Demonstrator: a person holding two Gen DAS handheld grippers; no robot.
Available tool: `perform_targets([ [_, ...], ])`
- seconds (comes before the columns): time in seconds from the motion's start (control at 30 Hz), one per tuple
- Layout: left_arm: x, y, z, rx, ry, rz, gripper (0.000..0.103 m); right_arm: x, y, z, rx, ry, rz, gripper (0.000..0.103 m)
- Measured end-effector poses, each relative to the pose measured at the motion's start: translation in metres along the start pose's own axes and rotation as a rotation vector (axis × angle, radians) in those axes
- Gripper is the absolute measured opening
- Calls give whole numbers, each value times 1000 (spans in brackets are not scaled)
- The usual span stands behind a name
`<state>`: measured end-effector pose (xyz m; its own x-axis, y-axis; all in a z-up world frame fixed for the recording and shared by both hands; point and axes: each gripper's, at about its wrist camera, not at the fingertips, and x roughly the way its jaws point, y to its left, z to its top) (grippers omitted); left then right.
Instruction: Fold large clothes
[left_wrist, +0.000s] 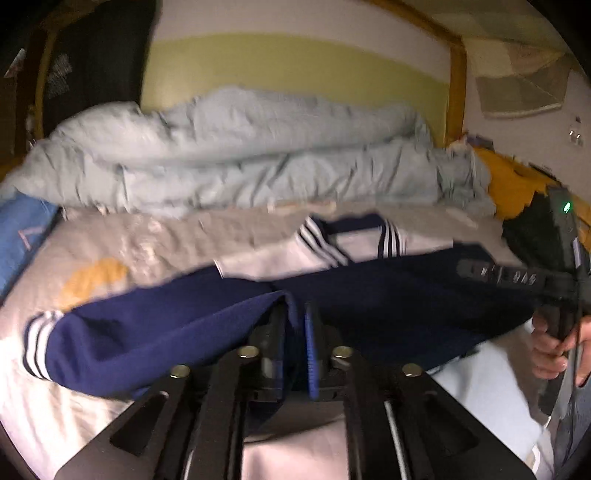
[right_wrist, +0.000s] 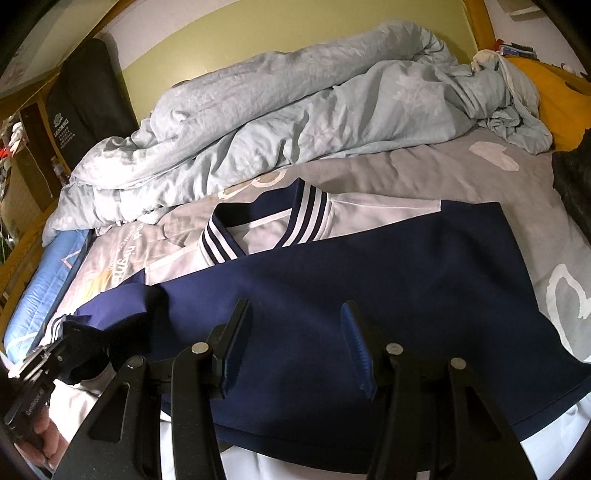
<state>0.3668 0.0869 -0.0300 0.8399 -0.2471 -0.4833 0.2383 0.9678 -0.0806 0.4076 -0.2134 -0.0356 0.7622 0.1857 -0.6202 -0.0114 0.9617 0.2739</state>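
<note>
A navy and white jacket (right_wrist: 369, 266) with striped collar and cuffs lies spread on the bed. In the left wrist view the jacket (left_wrist: 369, 291) is lifted at its near edge: my left gripper (left_wrist: 295, 314) is shut on a fold of navy cloth near the sleeve with the striped cuff (left_wrist: 37, 343). My right gripper (right_wrist: 295, 321) is open and empty, hovering just above the navy body of the jacket. The left gripper (right_wrist: 74, 343) shows at the lower left of the right wrist view; the right gripper (left_wrist: 495, 275) shows at the right of the left wrist view.
A crumpled light blue duvet (right_wrist: 295, 110) lies along the back of the bed. The grey patterned sheet (right_wrist: 461, 170) is bare to the right. A yellow cloth (right_wrist: 554, 99) sits at the far right corner, a blue pillow (right_wrist: 40, 295) at the left edge.
</note>
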Motion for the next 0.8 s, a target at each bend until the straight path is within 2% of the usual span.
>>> perform_targets([
  [0.03, -11, 5, 4, -13, -34, 17, 37, 0, 0, 0, -1, -1, 1, 49],
  [0.07, -19, 10, 8, -27, -62, 38, 63, -1, 0, 0, -2, -1, 2, 50],
  [0.1, -31, 19, 11, -51, -109, 69, 76, -1, 1, 0, -3, 0, 3, 50],
  [0.17, -41, 39, 18, -96, -142, 109, 76, 0, 1, 0, -4, 2, 3, 50],
  [0.3, -54, 97, 25, -257, -131, 174, 79, 0, 2, 0, -4, 2, 2, 50],
  [0.4, -54, 153, 18, -364, -90, 304, 79, 0, 2, 0, -3, 2, 1, 50],
  [0.5, -50, 187, 6, -390, -76, 427, 79, 0, 2, 0, -4, 3, 2, 50],
  [0.57, -40, 206, -1, -390, -27, 486, 79, 0, 2, 0, -4, 4, 2, 50],
  [0.67, -24, 233, -17, -473, 56, 503, 79, 0, 3, 0, -7, 7, 2, 50],
  [0.73, -9, 252, -30, -537, 138, 530, 79, -1, 2, 0, -6, 6, 4, 50],
  [0.8, 1, 262, -41, -593, 195, 517, 79, 0, 3, -1, -5, 7, 3, 50],
])
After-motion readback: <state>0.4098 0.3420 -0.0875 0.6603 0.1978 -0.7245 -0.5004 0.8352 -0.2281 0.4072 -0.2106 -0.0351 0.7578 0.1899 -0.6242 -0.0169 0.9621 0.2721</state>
